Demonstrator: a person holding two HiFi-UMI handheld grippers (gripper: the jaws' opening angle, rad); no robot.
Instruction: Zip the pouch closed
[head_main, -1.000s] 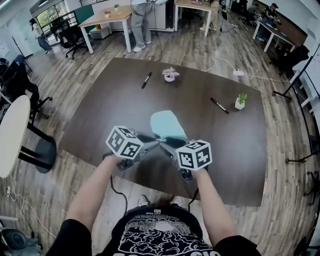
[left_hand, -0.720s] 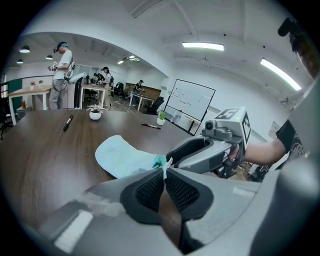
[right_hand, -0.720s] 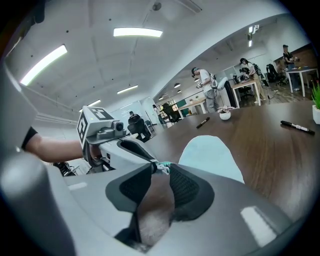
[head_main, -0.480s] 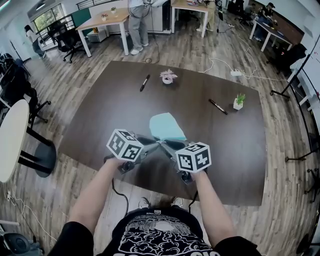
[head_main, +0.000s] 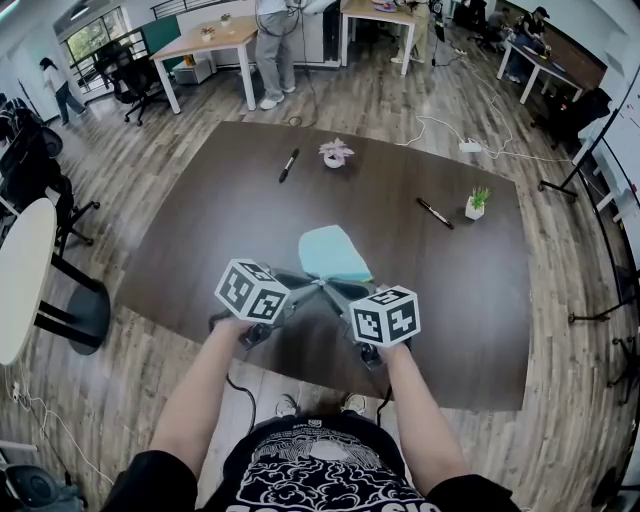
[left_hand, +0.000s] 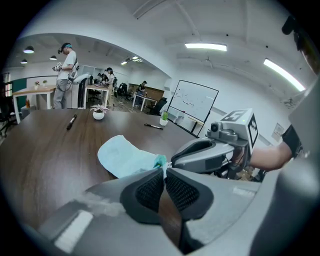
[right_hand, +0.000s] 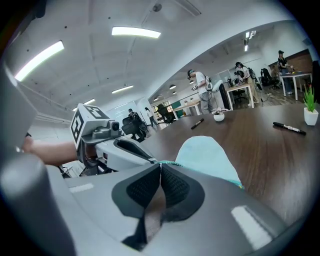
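A dark brown wooden tabletop carries a light teal fabric pouch, which lies flat near the tabletop's near edge, its rounded end pointing to the far side. The two grippers come in from the near side and meet at the pouch's near end, almost tip to tip.

The left gripper has its jaws pressed together on the near corner of the pouch, where a small teal tab and a sliver of white show right at the tips. The right gripper has just been closing its jaws. They now stand together at the pouch's near edge, where the teal zip line begins and runs off to the right. The part they nip there is too small to name. A bare forearm reaches to each gripper from the near side.

Further out on the tabletop, well apart from the pouch, lie a black marker pen at the far left and a second black marker to the right. A small white pot with a pink plant stands near the far edge, just right of the first marker, and a small white pot with a green plant stands just beside the second marker, on its right.
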